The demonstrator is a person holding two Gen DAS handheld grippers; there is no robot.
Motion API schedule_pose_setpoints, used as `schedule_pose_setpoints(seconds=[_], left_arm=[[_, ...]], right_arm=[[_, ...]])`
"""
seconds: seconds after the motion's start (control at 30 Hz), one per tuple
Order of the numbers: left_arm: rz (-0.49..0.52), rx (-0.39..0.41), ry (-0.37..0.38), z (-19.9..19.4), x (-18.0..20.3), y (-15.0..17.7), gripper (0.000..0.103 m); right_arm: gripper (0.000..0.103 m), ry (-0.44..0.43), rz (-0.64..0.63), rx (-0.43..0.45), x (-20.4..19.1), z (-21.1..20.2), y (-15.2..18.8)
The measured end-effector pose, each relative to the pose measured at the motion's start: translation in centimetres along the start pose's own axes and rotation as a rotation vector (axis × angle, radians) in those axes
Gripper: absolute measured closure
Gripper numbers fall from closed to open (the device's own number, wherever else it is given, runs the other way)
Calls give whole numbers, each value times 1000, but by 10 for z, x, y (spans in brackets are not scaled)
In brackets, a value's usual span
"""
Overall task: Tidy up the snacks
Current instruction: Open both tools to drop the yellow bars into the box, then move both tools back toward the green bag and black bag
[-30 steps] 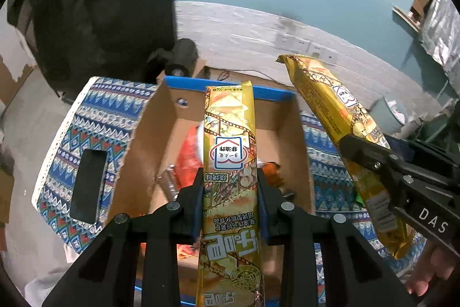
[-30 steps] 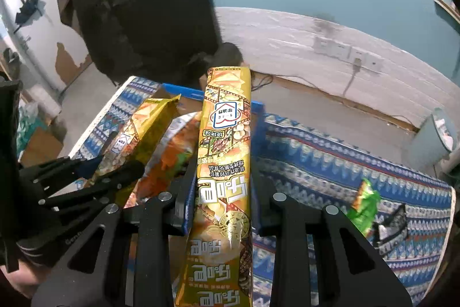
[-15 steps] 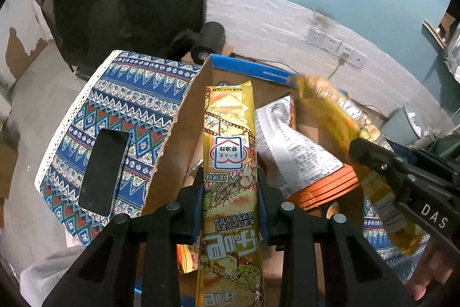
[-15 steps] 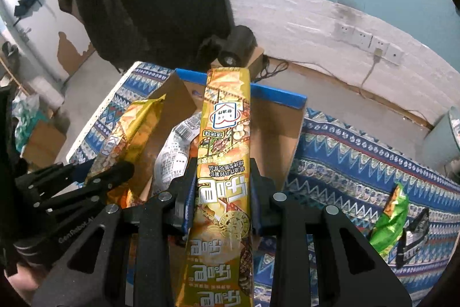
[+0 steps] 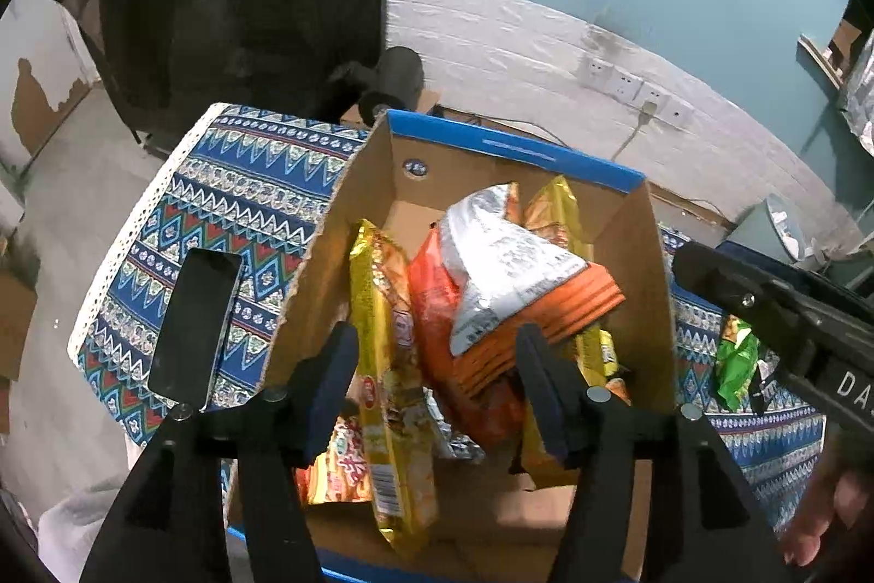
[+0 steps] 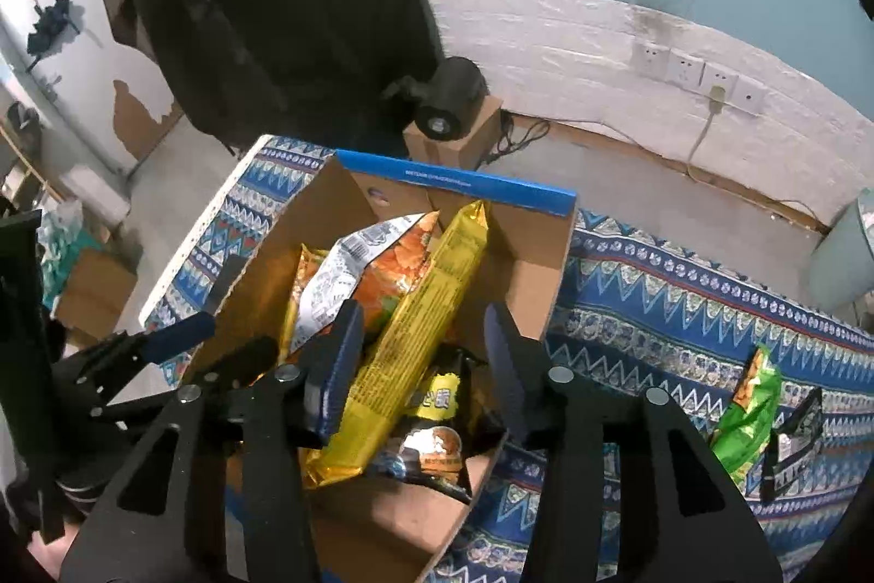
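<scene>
Snacks: 2 yellow packets [image 5: 393, 397] [image 6: 407, 342] now lie in the cardboard box [image 5: 650, 266], released as both my jaws just opened. Left gripper [image 5: 437, 386] and right gripper [image 6: 423, 364] gape empty over it. I'd lift straight out, then fetch the green packet [image 6: 745, 424] right of the box.

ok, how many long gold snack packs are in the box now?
2. The left gold pack lies along the cardboard box's left side; the right gold pack leans by its right wall, partly under the orange bag. More could be buried underneath.
</scene>
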State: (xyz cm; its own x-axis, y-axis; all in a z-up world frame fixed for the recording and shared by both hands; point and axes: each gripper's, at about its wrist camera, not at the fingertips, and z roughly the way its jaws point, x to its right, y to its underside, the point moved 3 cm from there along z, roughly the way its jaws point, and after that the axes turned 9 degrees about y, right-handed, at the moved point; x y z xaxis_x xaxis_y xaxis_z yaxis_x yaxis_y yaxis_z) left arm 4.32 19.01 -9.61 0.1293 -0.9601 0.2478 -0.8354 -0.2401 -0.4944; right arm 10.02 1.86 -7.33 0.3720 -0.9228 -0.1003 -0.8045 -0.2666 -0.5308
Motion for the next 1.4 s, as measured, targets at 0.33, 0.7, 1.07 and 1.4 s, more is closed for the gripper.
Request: schedule_pose_setpoints(seconds=[0.33, 0.7, 1.07, 1.4], left_arm=[[61, 5, 32, -7, 36, 3, 31], [146, -24, 54, -1, 84, 12, 28], [246, -37, 60, 4, 135, 21, 26], [335, -61, 57, 16, 178, 31, 23]], right_arm=[[35, 49, 31, -8, 32, -9, 13], [28, 116, 110, -14, 87, -26, 29], [27, 169, 178, -18, 137, -39, 49], [27, 211, 254, -28, 186, -49, 71]])
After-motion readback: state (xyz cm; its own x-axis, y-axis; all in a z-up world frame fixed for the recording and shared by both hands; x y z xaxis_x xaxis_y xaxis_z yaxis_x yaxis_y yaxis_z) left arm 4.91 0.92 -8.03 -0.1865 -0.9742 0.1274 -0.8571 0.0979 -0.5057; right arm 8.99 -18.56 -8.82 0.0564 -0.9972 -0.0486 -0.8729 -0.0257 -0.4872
